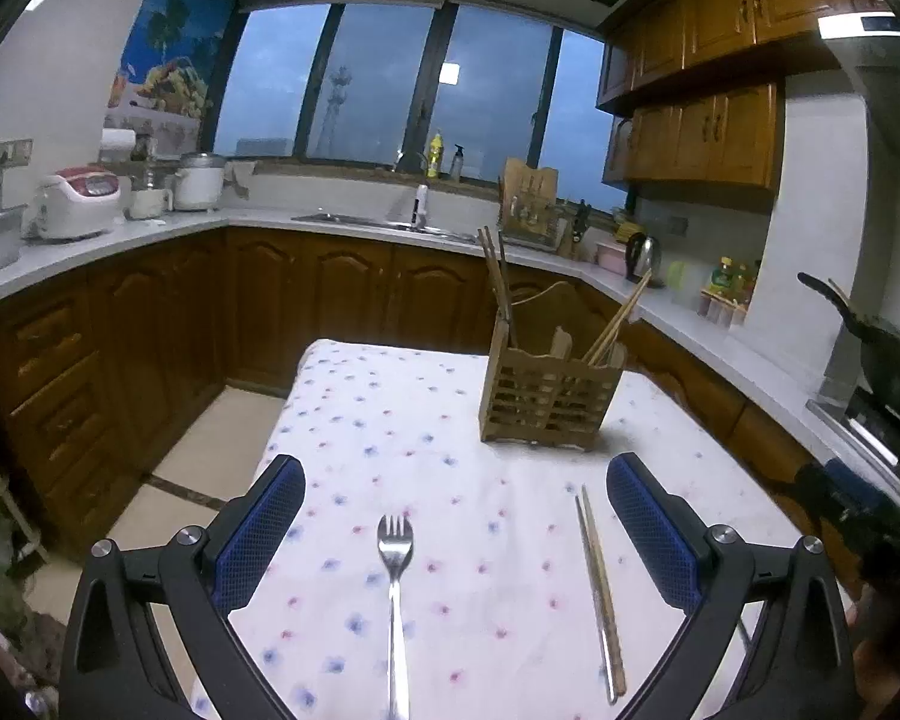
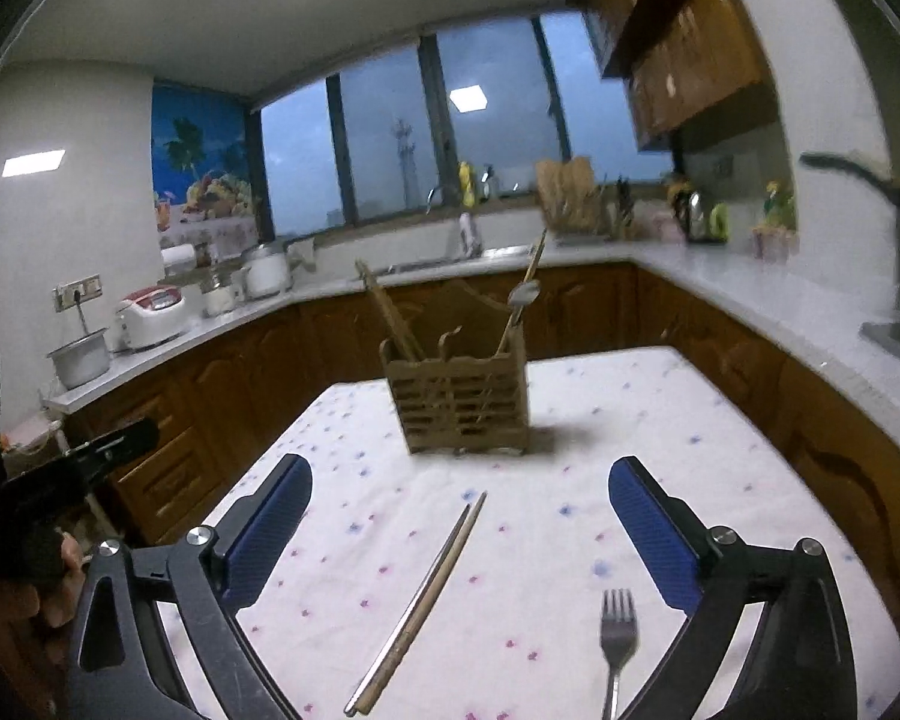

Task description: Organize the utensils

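Observation:
A wooden slatted utensil holder (image 1: 549, 399) stands on the flowered tablecloth (image 1: 390, 420), with chopsticks leaning out of it. It also shows in the right wrist view (image 2: 465, 399), holding chopsticks and a spoon. A steel fork (image 1: 394, 588) lies between the fingers of my open, empty left gripper (image 1: 456, 480). A pair of chopsticks (image 1: 599, 591) lies just inside its right finger. In the right wrist view my open, empty right gripper (image 2: 459, 480) hovers over the chopsticks (image 2: 423, 594), and a fork (image 2: 617, 642) lies near its right finger.
Kitchen counters (image 1: 150, 228) wrap around the table, with rice cookers (image 1: 72, 204), a sink (image 1: 384, 221) and a kettle (image 1: 642, 255). A wok (image 1: 888, 354) sits on the stove at right. Tiled floor (image 1: 210, 468) lies left of the table.

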A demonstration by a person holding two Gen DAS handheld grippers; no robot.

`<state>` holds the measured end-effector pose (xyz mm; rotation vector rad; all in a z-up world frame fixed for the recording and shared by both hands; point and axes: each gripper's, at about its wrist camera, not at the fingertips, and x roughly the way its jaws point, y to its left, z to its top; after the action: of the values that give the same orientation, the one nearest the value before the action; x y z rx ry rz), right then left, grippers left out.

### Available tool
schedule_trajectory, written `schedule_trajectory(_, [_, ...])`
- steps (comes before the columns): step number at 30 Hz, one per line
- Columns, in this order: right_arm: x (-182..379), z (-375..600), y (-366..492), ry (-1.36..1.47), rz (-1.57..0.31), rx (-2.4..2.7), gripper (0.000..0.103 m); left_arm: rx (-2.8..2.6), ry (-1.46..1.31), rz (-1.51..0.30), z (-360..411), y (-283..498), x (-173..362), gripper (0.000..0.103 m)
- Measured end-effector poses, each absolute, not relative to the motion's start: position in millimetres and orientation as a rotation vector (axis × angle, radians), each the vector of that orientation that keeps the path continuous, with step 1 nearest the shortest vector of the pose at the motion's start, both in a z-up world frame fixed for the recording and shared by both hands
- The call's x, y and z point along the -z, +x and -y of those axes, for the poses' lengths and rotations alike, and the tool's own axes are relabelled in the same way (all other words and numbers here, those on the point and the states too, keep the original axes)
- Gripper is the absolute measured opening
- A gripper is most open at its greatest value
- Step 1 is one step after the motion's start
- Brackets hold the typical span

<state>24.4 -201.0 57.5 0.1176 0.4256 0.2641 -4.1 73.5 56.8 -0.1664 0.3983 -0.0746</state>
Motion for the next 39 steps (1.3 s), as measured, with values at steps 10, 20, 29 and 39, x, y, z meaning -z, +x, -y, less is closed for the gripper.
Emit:
schedule_trajectory(10, [-69,200,-10,0.073,-0.338,-0.276,0.103,0.068,-0.068,-0.336,-51,-58,-56,0.102])
schedule_trajectory(20, [-49,202,-31,0.055,-0.317,-0.25,0.103,0.051,-0.048,-0.344,-46,-79,-29,0.102])
schedule_trajectory(29, [-27,203,-36,0.071,-0.331,-0.246,0.103,0.001,-0.005,-0.35,-44,-79,-26,0.102])
schedule_trajectory(39, [-14,202,-33,0.081,-0.367,-0.256,0.103,-0.004,0.024,-0.362,-41,-78,-22,0.102])
